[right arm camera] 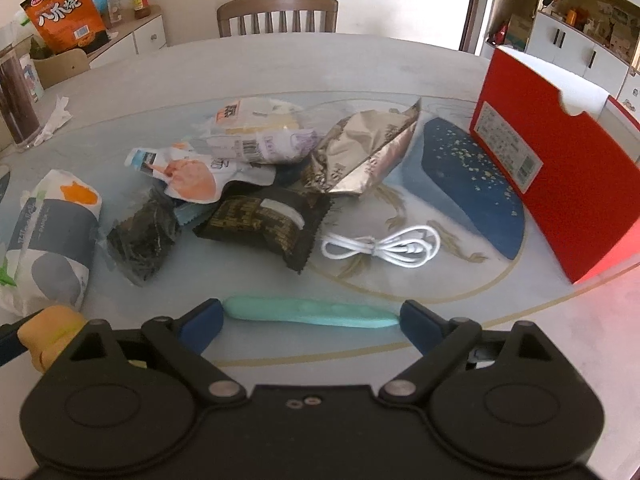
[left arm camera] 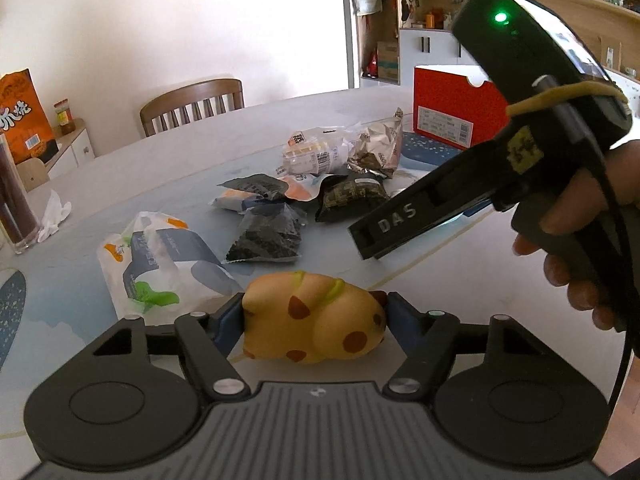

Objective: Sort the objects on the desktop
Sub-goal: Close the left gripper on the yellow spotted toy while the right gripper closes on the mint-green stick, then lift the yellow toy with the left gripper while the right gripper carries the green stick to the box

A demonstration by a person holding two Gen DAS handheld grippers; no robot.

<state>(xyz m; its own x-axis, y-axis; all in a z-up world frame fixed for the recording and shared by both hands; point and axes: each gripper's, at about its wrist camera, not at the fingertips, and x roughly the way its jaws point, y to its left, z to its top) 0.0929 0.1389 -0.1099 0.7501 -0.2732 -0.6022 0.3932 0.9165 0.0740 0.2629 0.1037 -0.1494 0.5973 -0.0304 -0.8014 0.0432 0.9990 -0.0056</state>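
Observation:
A yellow squishy toy (left arm camera: pixel 316 316) with brown spots sits low on the table between my left gripper's (left arm camera: pixel 314 316) blue pads, which press on both its sides. The same toy (right arm camera: pixel 52 332) shows at the lower left of the right wrist view. A long teal stick (right arm camera: pixel 312 314) lies crosswise on the table, and my right gripper (right arm camera: pixel 310 314) holds it end to end, a pad touching each tip. A hand carries the right gripper's black housing (left arm camera: pixel 420 208), which hides the stick in the left wrist view.
A heap of snack packets (right arm camera: pixel 256 184) lies mid-table, with a tissue pack (right arm camera: pixel 48 240) to its left and a coiled white cable (right arm camera: pixel 380 246) to its right. A red box (right arm camera: pixel 552 172) stands at the right. A dark glass jar (right arm camera: pixel 16 100) and a chair (right arm camera: pixel 276 16) are farther off.

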